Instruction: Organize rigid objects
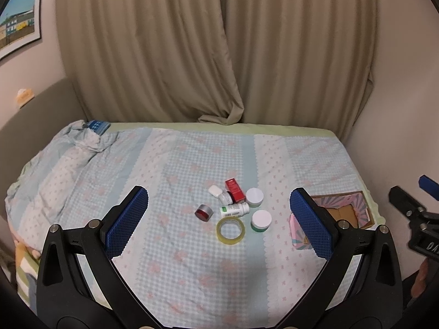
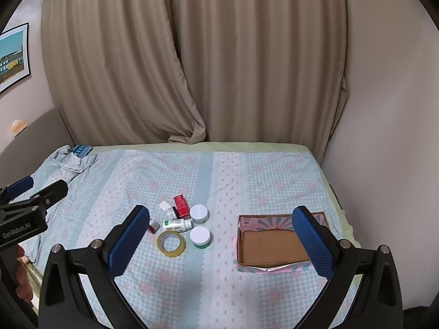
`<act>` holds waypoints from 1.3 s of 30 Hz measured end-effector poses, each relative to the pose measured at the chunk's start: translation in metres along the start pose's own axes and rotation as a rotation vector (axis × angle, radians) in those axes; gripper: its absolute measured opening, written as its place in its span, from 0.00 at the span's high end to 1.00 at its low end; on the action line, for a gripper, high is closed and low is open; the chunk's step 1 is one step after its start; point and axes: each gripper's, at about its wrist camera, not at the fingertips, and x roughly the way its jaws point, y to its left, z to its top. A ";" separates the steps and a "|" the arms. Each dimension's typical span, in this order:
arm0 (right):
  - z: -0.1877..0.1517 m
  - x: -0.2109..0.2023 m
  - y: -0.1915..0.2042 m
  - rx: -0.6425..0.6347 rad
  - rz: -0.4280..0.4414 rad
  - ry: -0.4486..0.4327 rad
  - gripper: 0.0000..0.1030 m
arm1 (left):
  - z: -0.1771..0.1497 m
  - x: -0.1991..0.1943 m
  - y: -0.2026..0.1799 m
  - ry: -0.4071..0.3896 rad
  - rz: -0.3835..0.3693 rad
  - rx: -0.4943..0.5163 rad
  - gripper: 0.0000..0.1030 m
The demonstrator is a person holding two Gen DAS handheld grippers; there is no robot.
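Both grippers hover, fingers spread, empty; the pile lies dead ahead of the left gripper, box by the right gripper.

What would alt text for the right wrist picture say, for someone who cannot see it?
Open blue-padded right tongs hover over a checked bedspread, framing a tape roll, two white-lidded jars, a lying pill bottle and a red box. An empty cardboard box sits to the right; beige curtains hang behind.
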 end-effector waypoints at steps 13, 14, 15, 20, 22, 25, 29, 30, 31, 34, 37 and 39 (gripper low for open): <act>-0.006 0.045 0.003 -0.112 0.024 0.061 0.00 | -0.035 0.066 0.048 0.151 0.032 -0.010 0.00; -0.009 0.055 0.006 -0.112 0.022 0.076 0.00 | -0.037 0.076 0.053 0.165 0.029 0.003 0.00; -0.009 0.063 0.009 -0.110 0.020 0.087 0.00 | -0.040 0.088 0.057 0.180 0.024 0.015 0.00; -0.023 0.113 0.032 -0.083 -0.014 0.165 0.00 | -0.048 0.163 0.086 0.256 -0.019 0.051 0.00; -0.033 0.137 0.042 -0.055 -0.009 0.199 0.00 | -0.051 0.196 0.093 0.291 -0.027 0.076 0.00; -0.048 0.177 0.058 -0.021 -0.019 0.259 0.00 | -0.057 0.247 0.100 0.344 -0.039 0.126 0.00; -0.066 0.230 0.074 0.040 -0.042 0.326 0.00 | -0.072 0.310 0.102 0.419 -0.051 0.204 0.00; -0.072 0.245 0.077 0.059 -0.048 0.342 0.00 | -0.076 0.325 0.101 0.434 -0.058 0.221 0.00; -0.076 0.258 0.079 0.073 -0.052 0.355 0.00 | -0.081 0.340 0.101 0.450 -0.064 0.240 0.00; -0.090 0.291 0.084 0.103 -0.069 0.394 0.00 | -0.098 0.381 0.097 0.496 -0.074 0.292 0.00; -0.105 0.328 0.084 0.131 -0.095 0.442 0.00 | -0.115 0.417 0.091 0.544 -0.077 0.346 0.00; -0.114 0.353 0.081 0.158 -0.107 0.479 0.00 | -0.125 0.442 0.089 0.578 -0.098 0.365 0.01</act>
